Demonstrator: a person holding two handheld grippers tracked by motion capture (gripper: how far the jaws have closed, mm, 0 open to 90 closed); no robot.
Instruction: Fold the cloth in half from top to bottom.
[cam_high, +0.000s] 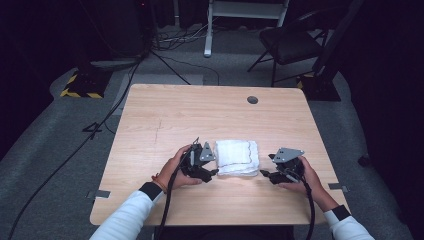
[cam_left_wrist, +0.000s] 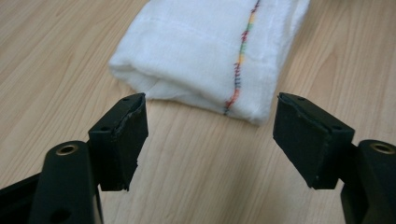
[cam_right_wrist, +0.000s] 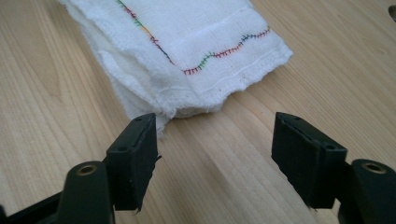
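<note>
On the wooden table (cam_high: 165, 120), a folded white cloth (cam_high: 237, 157) with rainbow stitching is lying between the left gripper (cam_high: 212, 169) and right gripper (cam_high: 266, 167), both with jaws apart; no writing is showing.

sleeves (cam_high: 131, 216): white, black cuffs | left tool (cam_left_wrist: 210, 140): black jaws, brass screws | right tool (cam_right_wrist: 215, 161): same, grey plate

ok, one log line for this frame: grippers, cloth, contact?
left gripper: open, beside cloth | right gripper: open, beside cloth | folded white cloth: flat on table | contact: none seen
</note>
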